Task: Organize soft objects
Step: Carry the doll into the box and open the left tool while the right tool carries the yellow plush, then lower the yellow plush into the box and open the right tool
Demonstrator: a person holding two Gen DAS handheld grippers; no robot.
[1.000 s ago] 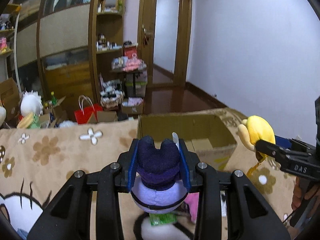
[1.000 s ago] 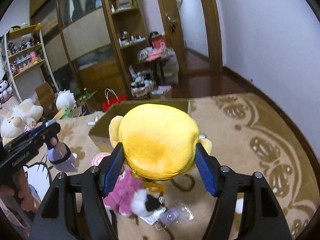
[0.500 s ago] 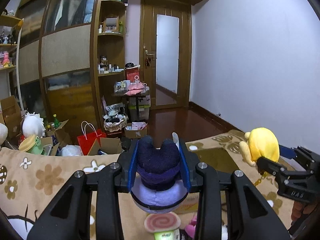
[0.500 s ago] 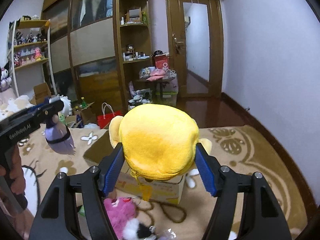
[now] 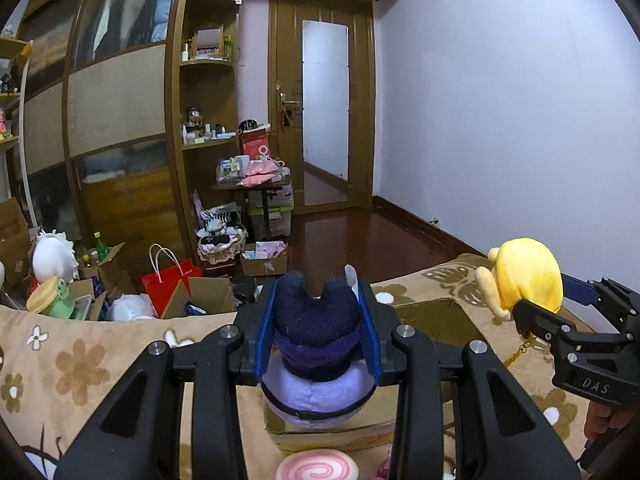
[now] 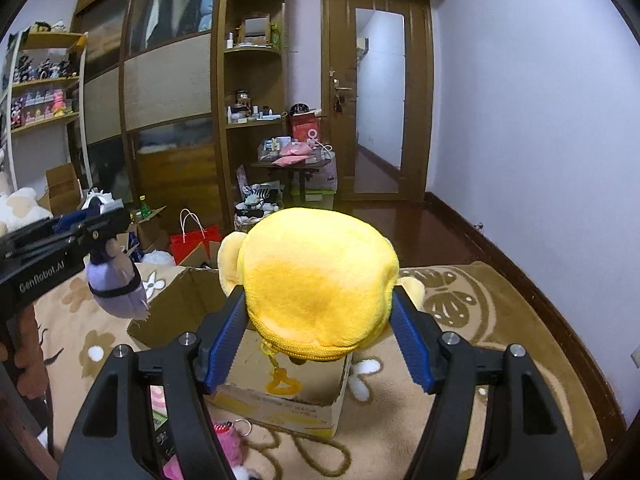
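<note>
My left gripper [image 5: 316, 332] is shut on a purple plush toy [image 5: 316, 344] with a dark head and pale lilac body; it also shows in the right wrist view [image 6: 114, 284], hanging in the air left of the box. My right gripper [image 6: 318, 320] is shut on a round yellow plush toy [image 6: 320, 284], also seen in the left wrist view [image 5: 526, 276]. Both toys hang above an open cardboard box [image 6: 288, 396] on a beige flowered blanket [image 5: 72, 368]. The box shows behind the purple toy in the left wrist view [image 5: 434, 314].
A pink swirl soft toy [image 5: 316, 466] and a pink plush [image 6: 228, 440] lie on the blanket in front of the box. Beyond the blanket's edge are a red bag [image 5: 170, 284], boxes, a small cluttered table [image 5: 256, 184] and wooden cabinets.
Both grippers have risen with their toys held. The box now sits lower in both views, and more of the room shows.
</note>
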